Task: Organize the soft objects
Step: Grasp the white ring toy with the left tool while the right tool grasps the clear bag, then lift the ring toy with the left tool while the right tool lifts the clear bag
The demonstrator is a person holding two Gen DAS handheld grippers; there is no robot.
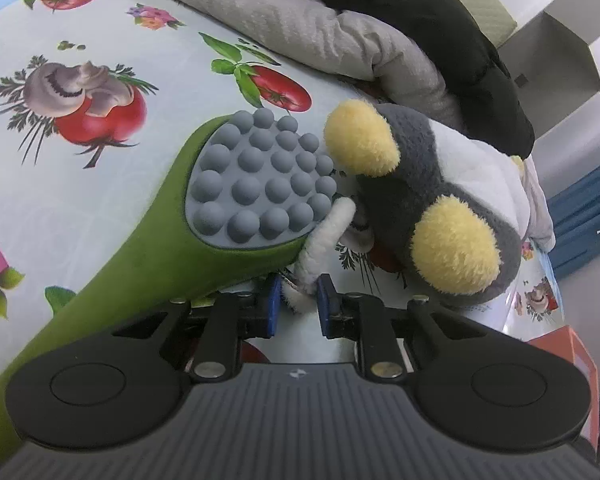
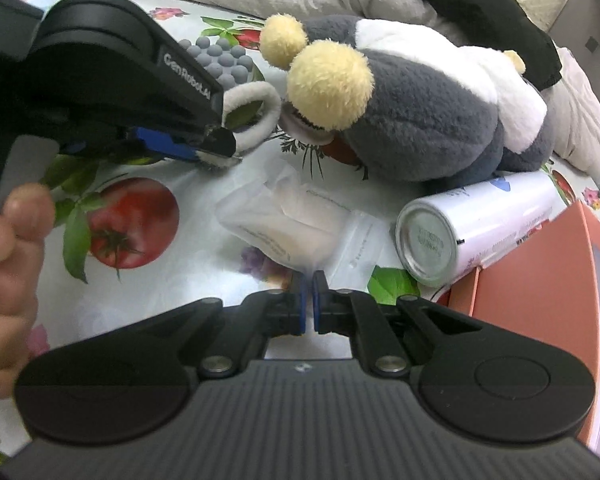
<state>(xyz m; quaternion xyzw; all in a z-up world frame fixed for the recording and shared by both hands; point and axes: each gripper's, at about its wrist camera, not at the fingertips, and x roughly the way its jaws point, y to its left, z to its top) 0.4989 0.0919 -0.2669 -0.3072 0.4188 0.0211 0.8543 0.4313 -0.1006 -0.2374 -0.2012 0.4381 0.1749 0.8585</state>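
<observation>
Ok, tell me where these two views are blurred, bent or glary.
Left wrist view: sharp, but the fisheye bends the tablecloth edges; no strong glare. Right wrist view: the hand at the left edge is blurred, the plastic bag looks washed out and soft.

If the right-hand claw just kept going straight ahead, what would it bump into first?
Probably the clear plastic bag lying on the tablecloth just beyond the right gripper, whose jaws are shut. The plush toy lies farther along, though depth is hard to judge here.
</observation>
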